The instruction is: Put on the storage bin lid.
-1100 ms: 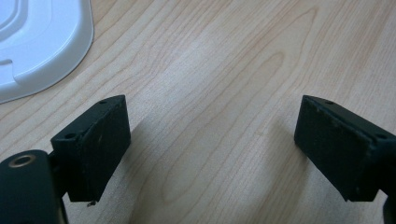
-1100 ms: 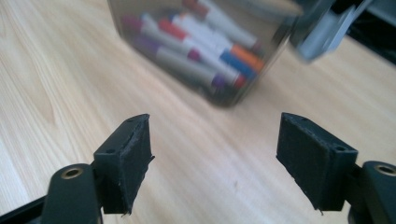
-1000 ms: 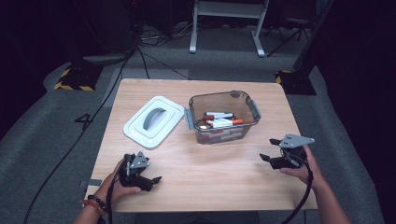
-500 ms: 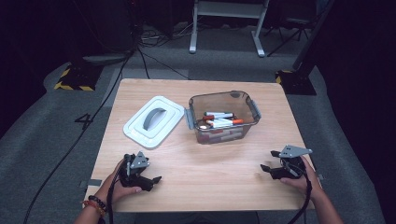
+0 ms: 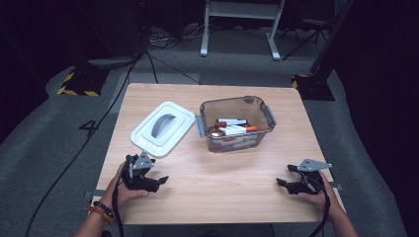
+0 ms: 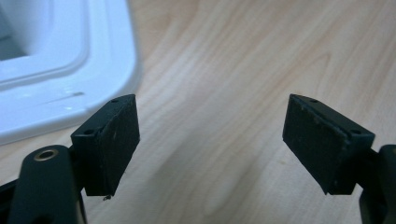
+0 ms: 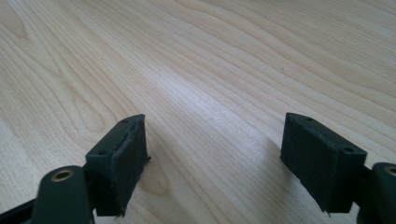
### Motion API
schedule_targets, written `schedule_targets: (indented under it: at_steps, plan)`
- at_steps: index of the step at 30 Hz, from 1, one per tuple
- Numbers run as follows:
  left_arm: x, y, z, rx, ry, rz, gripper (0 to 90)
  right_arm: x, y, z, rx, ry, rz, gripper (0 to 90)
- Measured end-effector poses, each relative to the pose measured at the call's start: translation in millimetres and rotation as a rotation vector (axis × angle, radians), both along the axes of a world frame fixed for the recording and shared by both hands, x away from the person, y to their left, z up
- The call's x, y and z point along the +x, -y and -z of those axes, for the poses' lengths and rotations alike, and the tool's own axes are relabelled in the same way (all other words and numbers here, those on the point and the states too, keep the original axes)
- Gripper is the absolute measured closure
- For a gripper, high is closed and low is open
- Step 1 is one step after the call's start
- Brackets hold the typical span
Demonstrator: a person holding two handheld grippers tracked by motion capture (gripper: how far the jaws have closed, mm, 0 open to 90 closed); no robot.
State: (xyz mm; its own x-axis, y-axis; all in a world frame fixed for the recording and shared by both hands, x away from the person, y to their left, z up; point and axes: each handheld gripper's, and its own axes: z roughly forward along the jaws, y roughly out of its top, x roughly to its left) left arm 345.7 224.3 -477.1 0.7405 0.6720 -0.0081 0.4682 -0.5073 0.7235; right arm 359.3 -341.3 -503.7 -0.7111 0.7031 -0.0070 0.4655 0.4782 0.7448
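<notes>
A clear brownish box (image 5: 232,100) with grey side latches stands at the table's middle and holds several markers (image 5: 232,127). Its white lid (image 5: 163,128) lies flat to the left of it. My left gripper (image 5: 159,177) hovers near the front left, just in front of the lid's near corner (image 6: 56,70). Its jaws have just been closing a little, but the left gripper (image 6: 210,140) stays open with only bare wood between the pads. My right gripper (image 5: 285,175) sits low at the front right, and the right gripper (image 7: 215,154) is open over bare wood.
The wooden table (image 5: 222,197) has free room along its front between my two hands. Dark floor with cables surrounds it, and a white frame's legs (image 5: 237,10) stand behind the far edge.
My right gripper has come down and nearer to the table's front right. My left gripper has lifted slightly beside the lid. The box, markers and lid have not moved.
</notes>
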Motion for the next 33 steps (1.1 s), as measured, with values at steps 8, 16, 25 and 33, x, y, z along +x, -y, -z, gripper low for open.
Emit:
schedule_targets:
  at_steps: [8, 16, 25, 33]
  plan:
    - [38.0, -9.1, -22.7, -0.02, 0.053, -0.083, 22.6, 0.1, 0.1, 0.1, 0.0, 0.0, 0.003, 22.8]
    - [84.8, -4.8, -28.1, -0.007, 0.076, -0.17, 22.9, 0.2, 0.3, 0.1, 0.003, -0.003, 0.004, 23.3]
    - [133.7, -2.1, -32.4, -0.064, 0.022, -0.238, 22.9, 0.0, 0.2, 0.0, 0.001, -0.001, 0.007, 23.2]
    - [166.6, 4.3, -31.9, -0.021, -0.022, -0.234, 31.5, -0.1, 0.2, 0.0, 0.001, -0.001, 0.008, 23.4]
